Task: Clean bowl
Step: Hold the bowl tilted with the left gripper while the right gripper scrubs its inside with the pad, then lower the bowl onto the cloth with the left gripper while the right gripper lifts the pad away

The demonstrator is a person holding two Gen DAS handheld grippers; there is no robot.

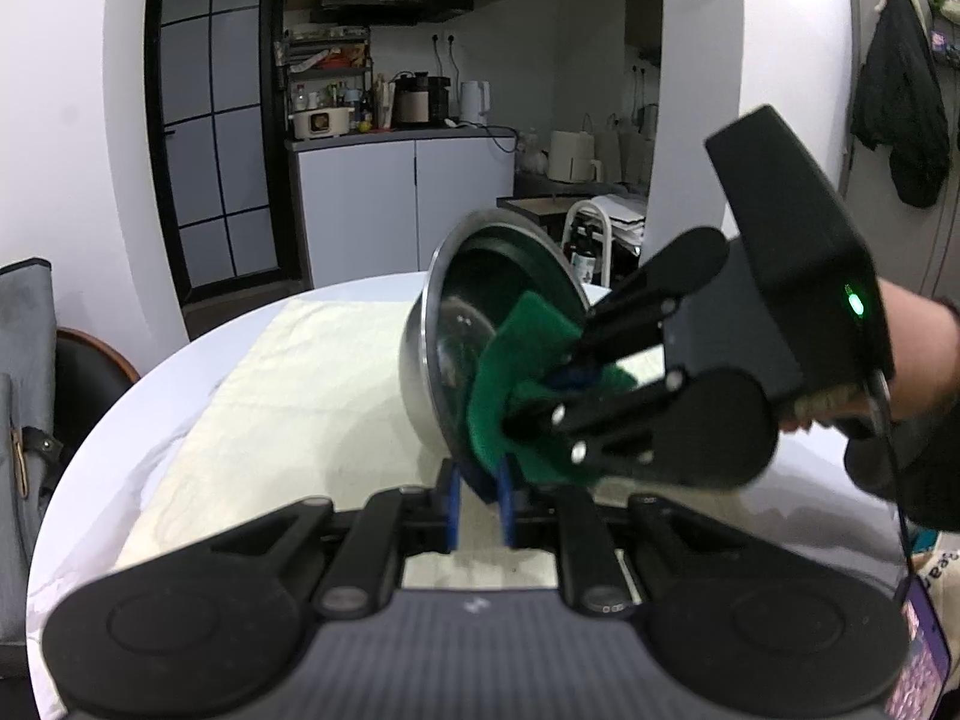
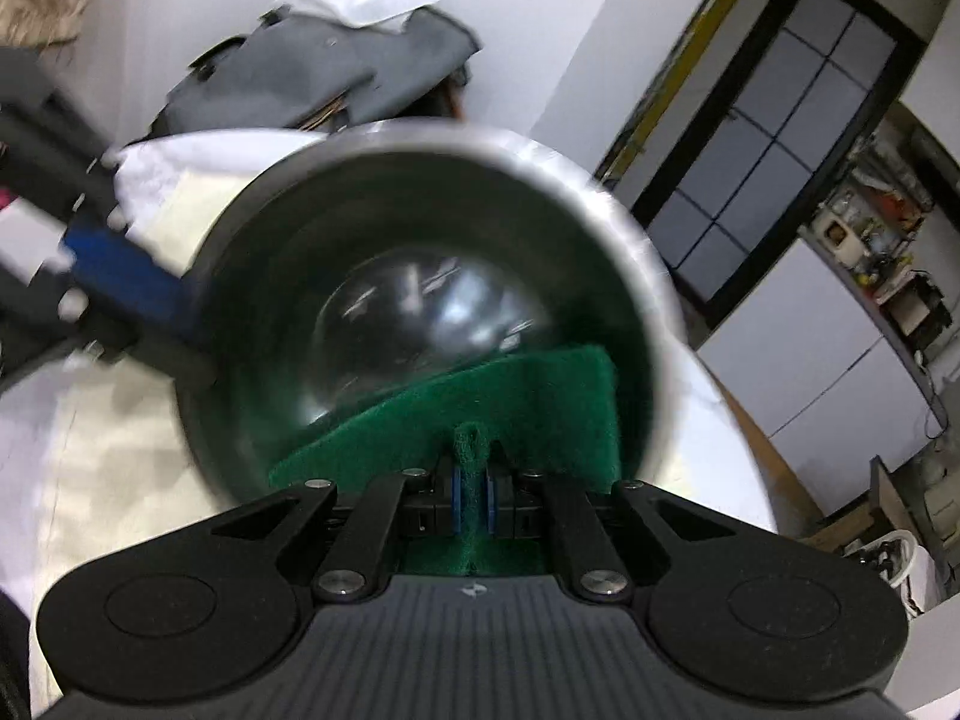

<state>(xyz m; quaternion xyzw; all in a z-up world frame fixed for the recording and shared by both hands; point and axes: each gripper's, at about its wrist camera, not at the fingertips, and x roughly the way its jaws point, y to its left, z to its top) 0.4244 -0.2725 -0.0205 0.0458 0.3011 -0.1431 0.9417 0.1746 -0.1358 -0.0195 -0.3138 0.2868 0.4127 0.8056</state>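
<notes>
Bowl (image 1: 480,324) tilted at frame centre above the table (image 1: 180,396), rim clamped by left gripper (image 1: 480,507) low centre | right gripper (image 1: 534,414) reaching in from right, jaws pinching green sponge (image 2: 480,414) against bowl's inside wall

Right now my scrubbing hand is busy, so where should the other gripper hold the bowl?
Grip the bowl by its thin rim at the bottom edge, coming from below as the left gripper does. It is tipped on its side, opening toward the right gripper and green pad.
</notes>
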